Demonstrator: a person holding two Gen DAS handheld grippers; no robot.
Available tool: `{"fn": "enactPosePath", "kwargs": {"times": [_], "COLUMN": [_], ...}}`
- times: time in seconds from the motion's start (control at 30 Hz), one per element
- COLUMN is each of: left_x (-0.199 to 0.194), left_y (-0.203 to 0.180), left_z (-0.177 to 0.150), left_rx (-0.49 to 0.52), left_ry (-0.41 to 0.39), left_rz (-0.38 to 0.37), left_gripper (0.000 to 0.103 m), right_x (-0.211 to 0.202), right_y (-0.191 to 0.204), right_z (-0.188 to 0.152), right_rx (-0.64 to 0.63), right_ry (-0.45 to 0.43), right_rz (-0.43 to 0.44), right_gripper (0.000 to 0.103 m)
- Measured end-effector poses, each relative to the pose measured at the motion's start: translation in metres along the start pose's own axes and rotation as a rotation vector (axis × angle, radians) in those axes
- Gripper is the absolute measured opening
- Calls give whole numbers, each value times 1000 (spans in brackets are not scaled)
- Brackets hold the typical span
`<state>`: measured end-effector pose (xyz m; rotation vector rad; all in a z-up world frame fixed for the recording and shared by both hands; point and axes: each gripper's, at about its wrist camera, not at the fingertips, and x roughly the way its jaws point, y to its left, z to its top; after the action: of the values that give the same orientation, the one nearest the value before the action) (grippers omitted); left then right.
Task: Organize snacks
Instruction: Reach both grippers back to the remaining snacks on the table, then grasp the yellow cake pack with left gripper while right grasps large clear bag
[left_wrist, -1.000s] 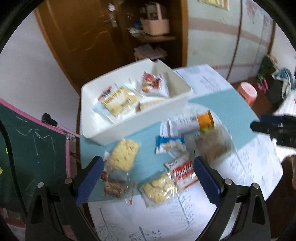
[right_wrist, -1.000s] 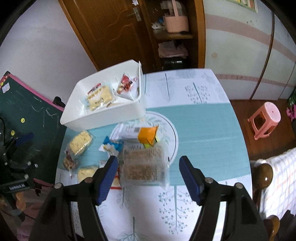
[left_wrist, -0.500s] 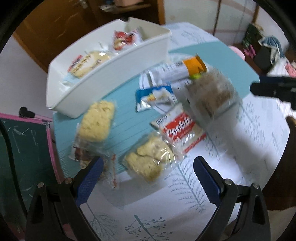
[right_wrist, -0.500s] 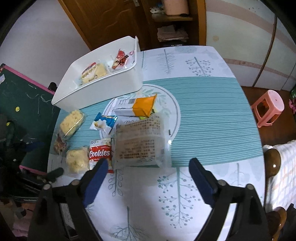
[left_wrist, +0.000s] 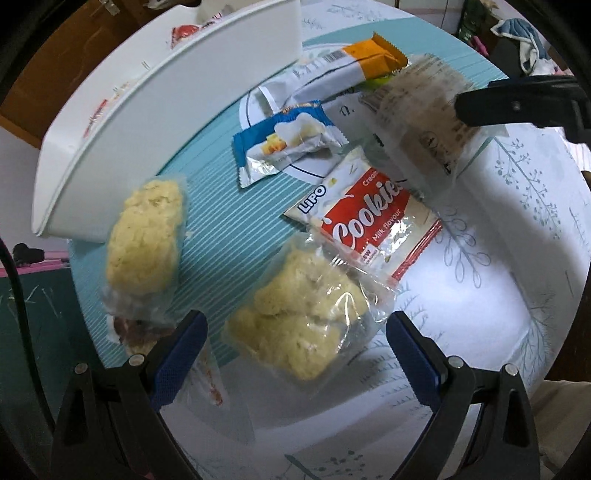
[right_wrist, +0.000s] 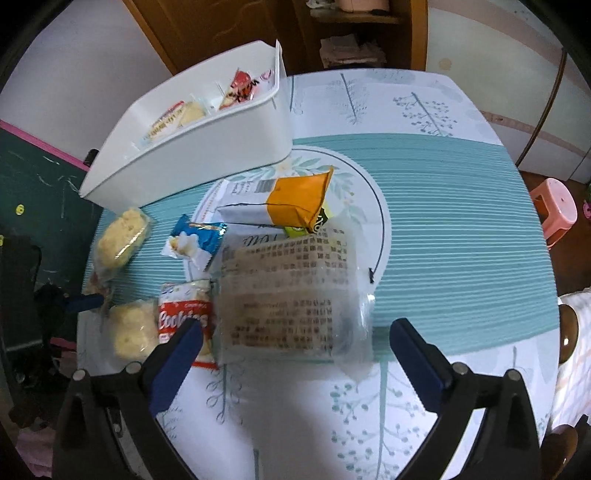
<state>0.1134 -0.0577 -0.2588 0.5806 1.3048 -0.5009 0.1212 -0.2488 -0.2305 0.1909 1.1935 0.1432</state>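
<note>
Two or three packets lie in my far white bin (right_wrist: 207, 147), seven wait nearer; my left gripper (left_wrist: 295, 354) gapes wide, right gripper (right_wrist: 295, 354) opening, both empty.

White bin (left_wrist: 155, 122): far rim cut by top edge in left wrist view; contents mostly hidden behind its near wall. Clear printed pack (right_wrist: 291, 299): text blurred, unreadable. Brown snack (left_wrist: 136, 330), lower left: partly hidden behind blue pad. Cookies packet (right_wrist: 184, 317): lower part covered by fingertip.
</note>
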Motion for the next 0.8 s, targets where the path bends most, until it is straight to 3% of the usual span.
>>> {"fn": "enactPosePath", "kwargs": {"times": [0.27,0.5,0.6,0.67,0.8], "left_x": [20,27,23,23,19], "left_y": [2,28,33,34,31], "left_z": [6,0,-2,-3,-4], "left_rx": [24,-33,-60,-71,-89], "left_ry": [33,31,26,28,28], "left_rz": [-32,-100,-103,-87,-62], "left_gripper": [95,73,62,61,60], "right_x": [33,48,48,46,43], "right_y": [4,0,6,9,7], "right_z": [9,9,9,8,5], "right_rx": [-2,49,26,17,35], "right_ry": [66,120,113,105,104], "right_rz": [-27,-1,-17,-15,-25], "right_gripper": [101,101,95,86,82]}}
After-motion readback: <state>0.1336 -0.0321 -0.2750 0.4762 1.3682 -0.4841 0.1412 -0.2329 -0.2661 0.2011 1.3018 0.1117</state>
